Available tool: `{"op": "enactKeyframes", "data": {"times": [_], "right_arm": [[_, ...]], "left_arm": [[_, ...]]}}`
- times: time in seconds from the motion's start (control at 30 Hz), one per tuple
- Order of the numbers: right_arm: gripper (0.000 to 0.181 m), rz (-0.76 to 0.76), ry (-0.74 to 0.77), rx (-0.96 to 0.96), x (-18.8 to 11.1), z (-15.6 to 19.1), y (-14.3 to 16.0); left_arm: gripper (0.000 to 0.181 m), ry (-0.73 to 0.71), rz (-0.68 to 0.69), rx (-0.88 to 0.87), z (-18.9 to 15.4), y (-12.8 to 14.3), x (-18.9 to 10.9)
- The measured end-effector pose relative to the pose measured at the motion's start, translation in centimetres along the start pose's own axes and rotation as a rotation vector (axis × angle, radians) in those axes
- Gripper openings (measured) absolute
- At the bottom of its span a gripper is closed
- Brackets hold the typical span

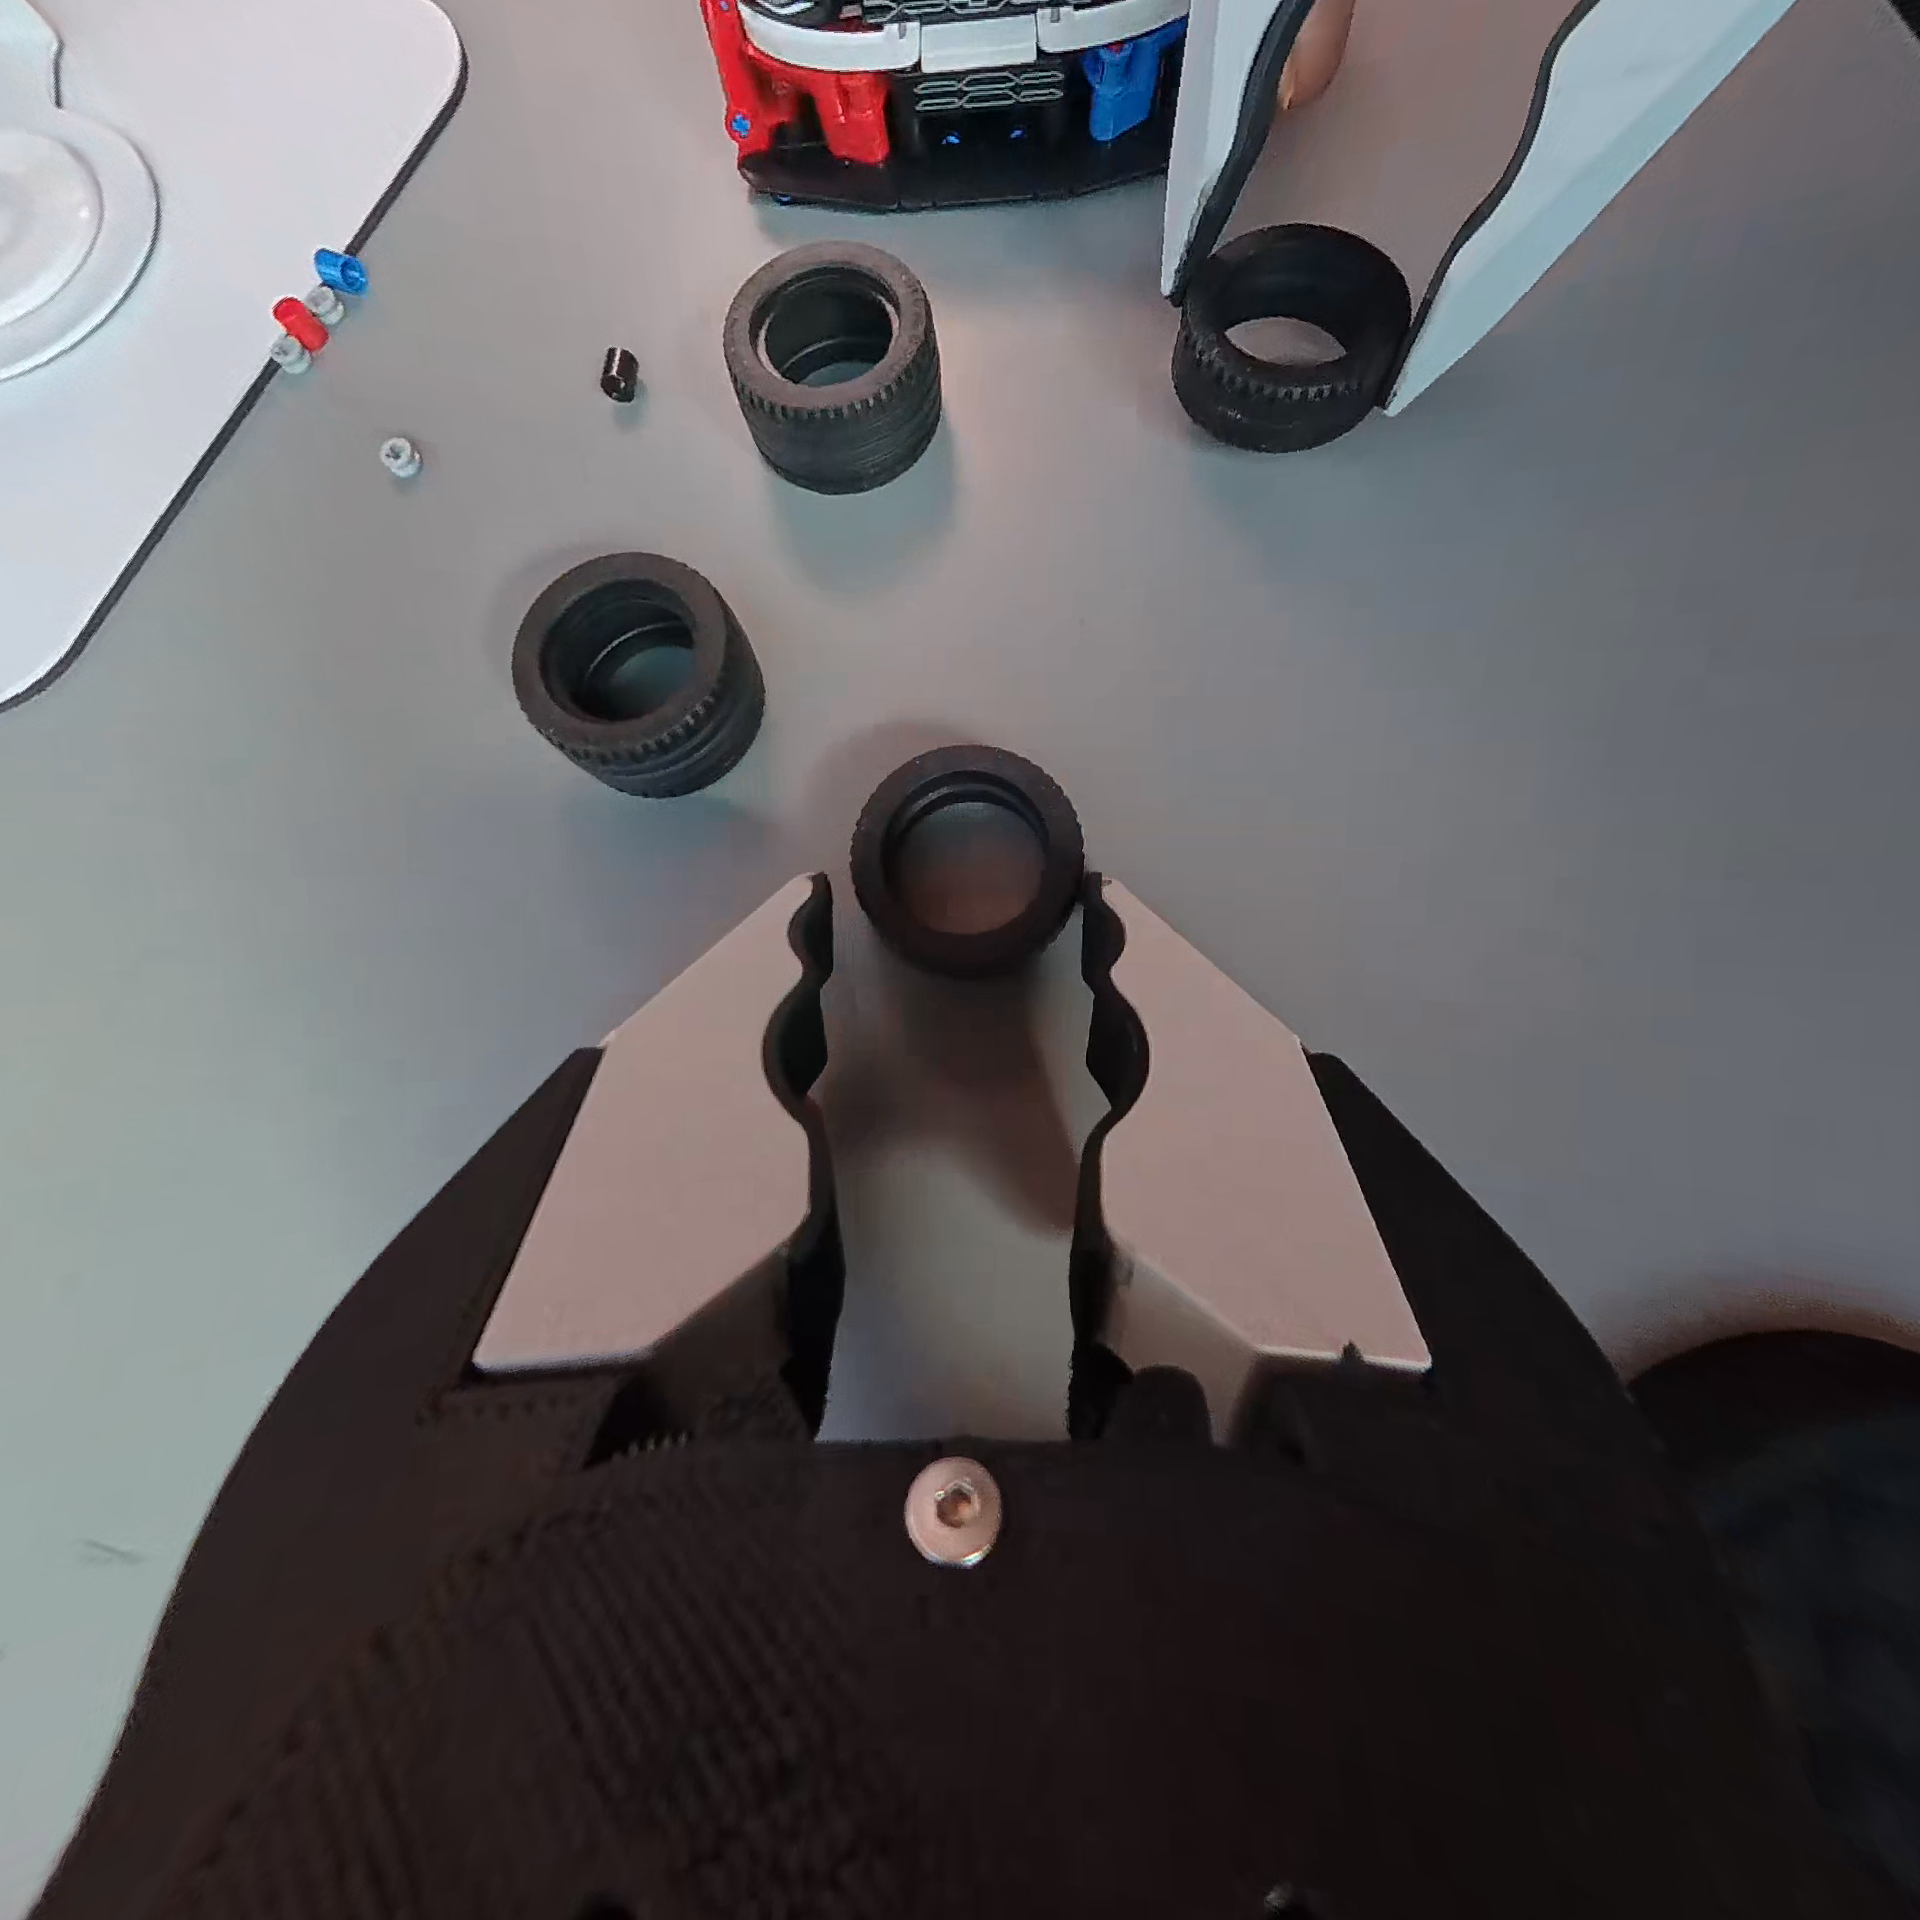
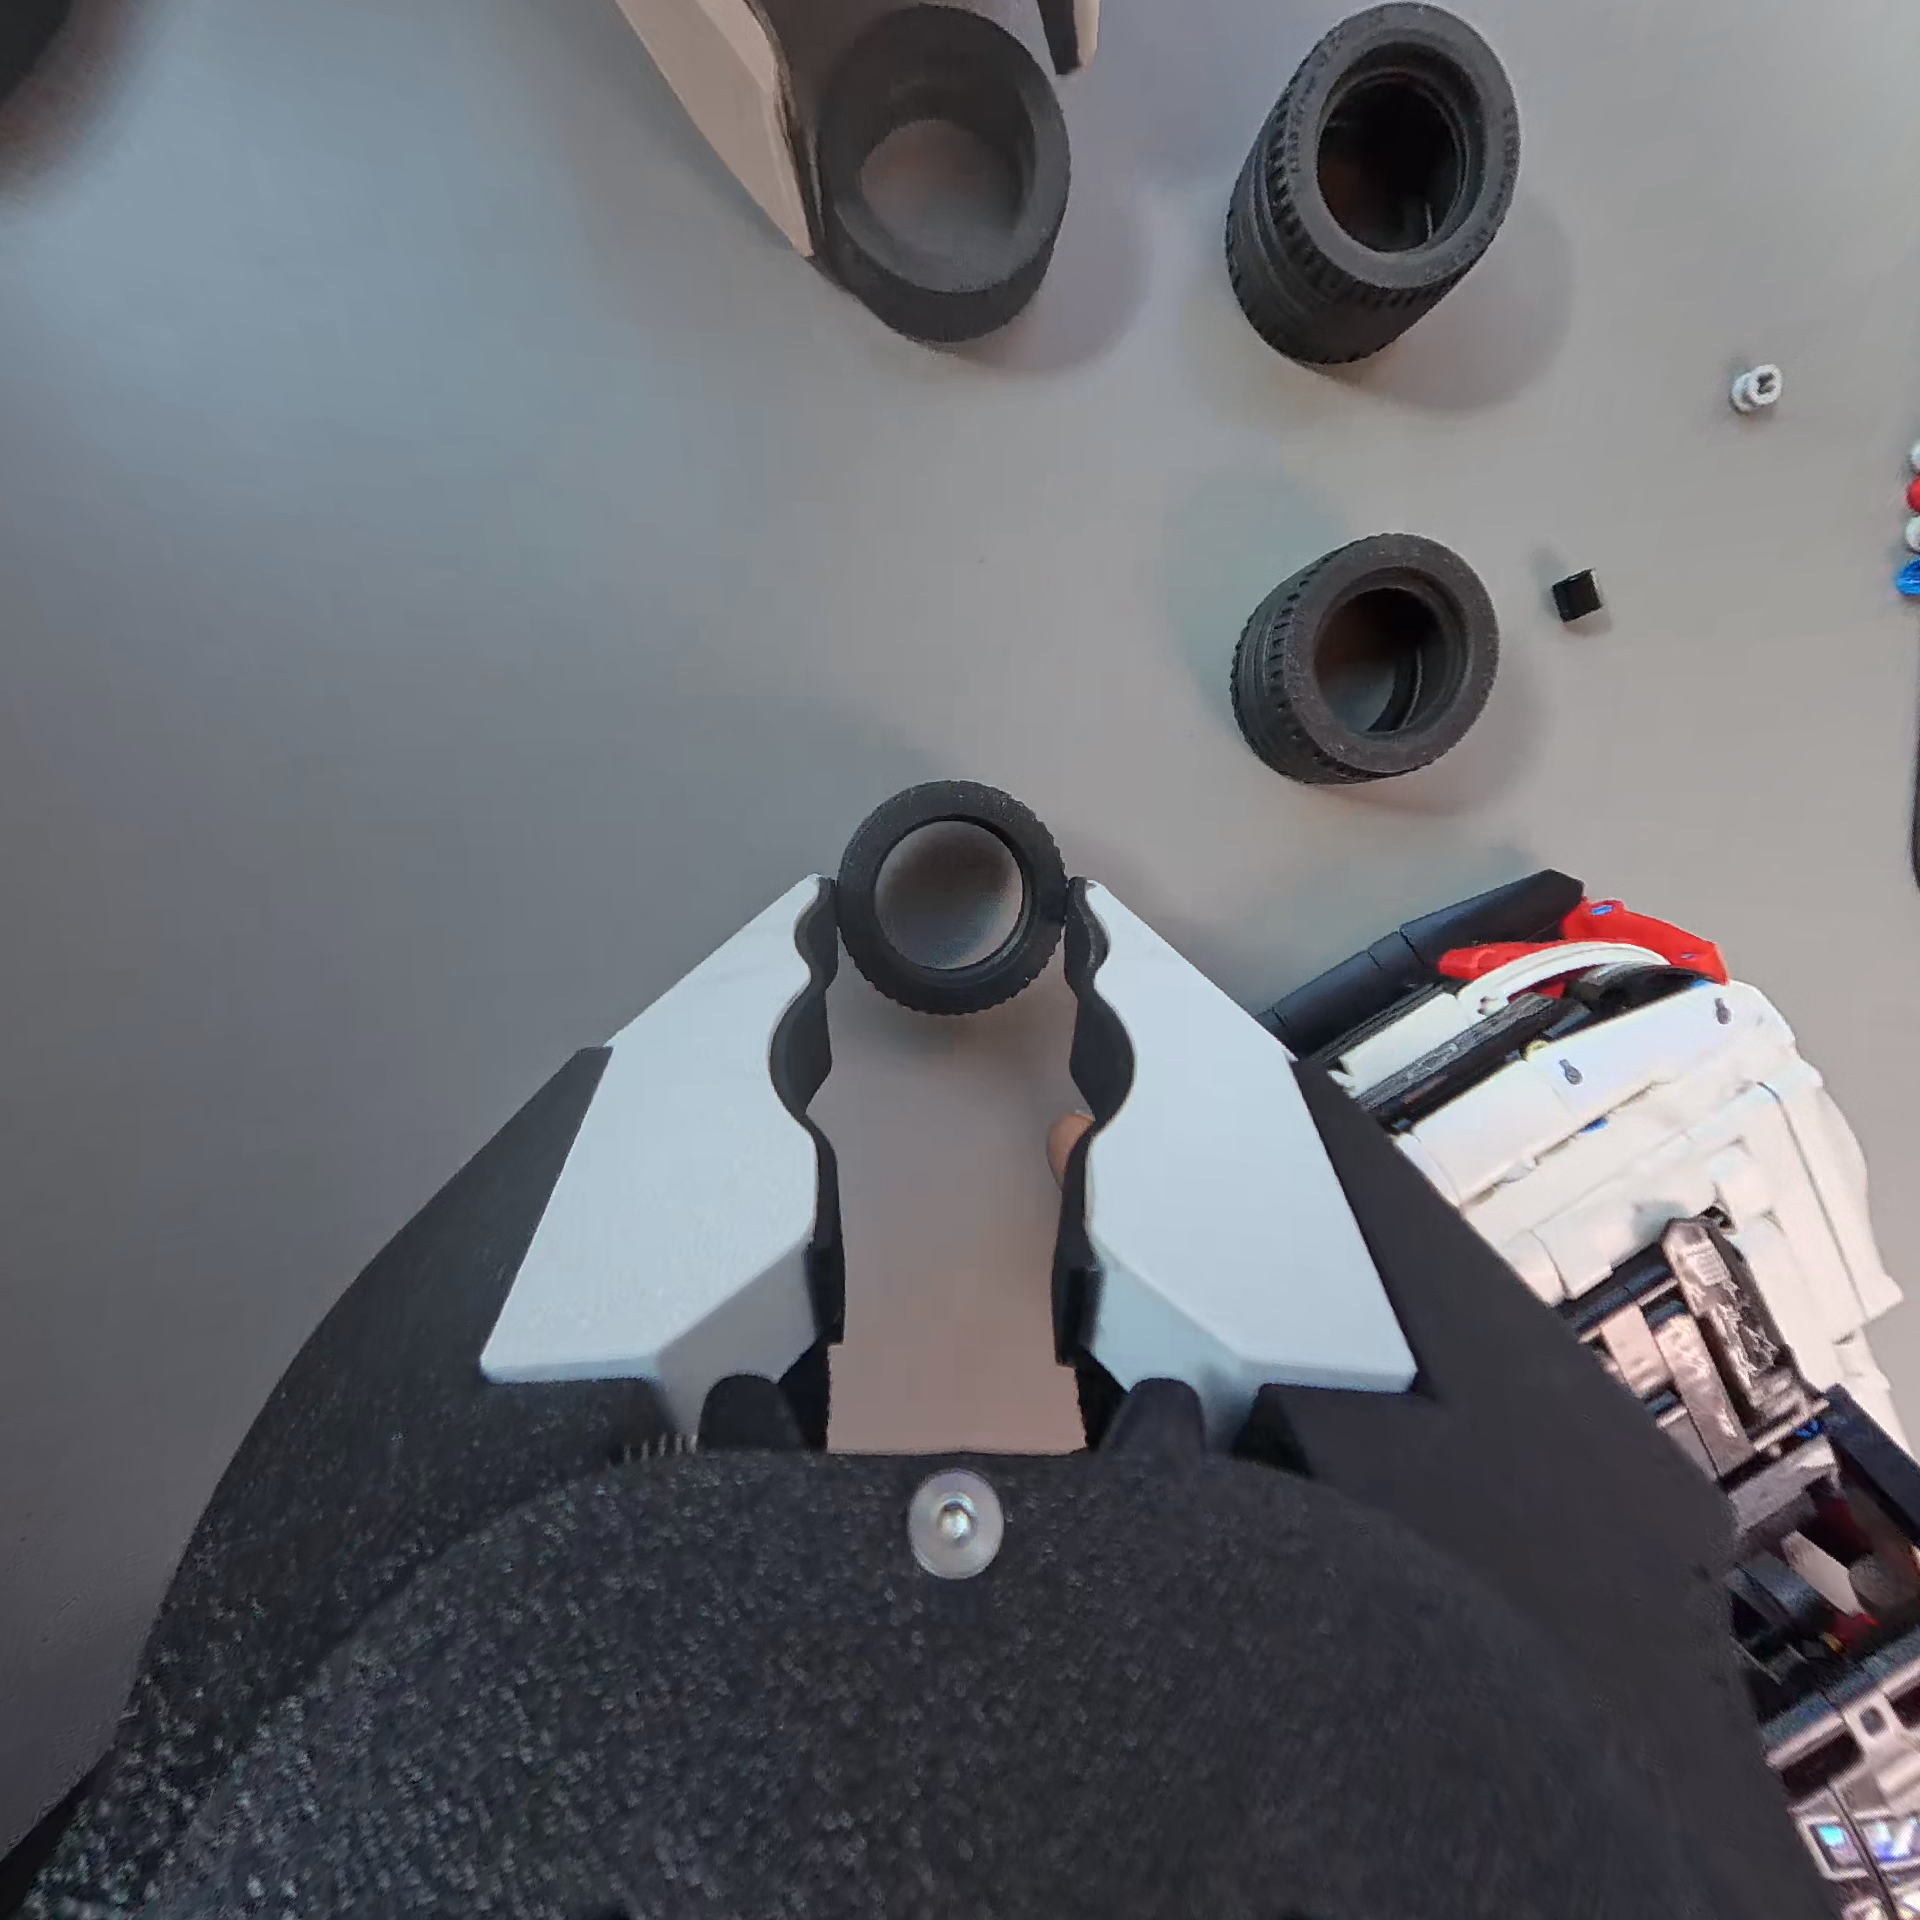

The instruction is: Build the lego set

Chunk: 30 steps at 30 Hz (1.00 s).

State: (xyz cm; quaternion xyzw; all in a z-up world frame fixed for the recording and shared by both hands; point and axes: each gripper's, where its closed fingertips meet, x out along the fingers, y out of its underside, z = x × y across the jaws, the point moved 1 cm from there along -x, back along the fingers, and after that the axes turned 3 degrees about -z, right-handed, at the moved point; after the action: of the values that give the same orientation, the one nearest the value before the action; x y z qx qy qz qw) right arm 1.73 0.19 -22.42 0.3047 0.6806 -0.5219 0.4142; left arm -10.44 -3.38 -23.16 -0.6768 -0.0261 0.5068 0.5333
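While bore faces up, right gripper clamps tyre.

I counted four black tyres on the tabletop: one at centre frame, one left of centre, one above centre, one upper right. Small loose pieces at upper left numbered five: one blue, one red, one black, two grey. One partly built car stood at top centre.

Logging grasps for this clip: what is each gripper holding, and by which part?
Each holds one black tyre by its outer tread: the left gripper pinches a tyre between its jaw tips, and the right gripper pinches another tyre likewise.
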Motion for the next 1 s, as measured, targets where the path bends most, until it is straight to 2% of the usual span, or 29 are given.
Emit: {"op": "enactKeyframes", "data": {"times": [0.1, 0.27, 0.43, 0.5, 0.57, 0.6, 0.7, 0.77, 0.87, 1.0], "right_arm": [[0.042, -0.004, 0.020, 0.001, 0.7, -0.1, 0.1], [0.059, -0.155, 0.060, 0.029, -0.4, -0.5, -0.7], [0.076, -0.544, 0.131, 0.088, -4.7, -0.9, -3.1], [0.077, -0.648, 0.161, 0.144, -6.3, -1.1, -2.7], [0.070, -0.725, 0.200, 0.200, -7.6, -1.6, -1.9], [0.058, -0.755, 0.222, 0.226, -8.1, -1.9, -1.3], [0.001, -0.855, 0.265, 0.315, -9.4, -2.8, 0.2], [0.000, -0.926, 0.287, 0.383, -10.1, -3.7, 0.8], [0.000, -0.997, 0.286, 0.460, -10.5, -4.8, 1.3], [0.001, -1.003, 0.292, 0.474, -10.1, -5.5, 1.3]], "left_arm": [[0.057, -0.043, -0.083, -0.033, 0.9, -1.2, -1.0], [0.059, -0.188, -0.425, -0.122, 3.4, -5.8, -5.7], [0.049, -0.389, -0.750, -0.177, 5.1, -8.4, -14.2], [0.045, -0.493, -0.832, -0.179, 5.2, -8.1, -18.5], [0.041, -0.605, -0.868, -0.171, 5.5, -6.8, -22.9], [0.039, -0.662, -0.862, -0.176, 5.9, -5.6, -25.0], [0.033, -0.847, -0.776, -0.232, 8.1, -0.2, -31.4], [0.028, -0.896, -0.682, -0.296, 9.5, 3.8, -34.8], [0.026, -0.870, -0.488, -0.371, 11.0, 9.3, -37.5], [0.031, -0.757, -0.075, -0.421, 12.0, 16.3, -37.2]]}}
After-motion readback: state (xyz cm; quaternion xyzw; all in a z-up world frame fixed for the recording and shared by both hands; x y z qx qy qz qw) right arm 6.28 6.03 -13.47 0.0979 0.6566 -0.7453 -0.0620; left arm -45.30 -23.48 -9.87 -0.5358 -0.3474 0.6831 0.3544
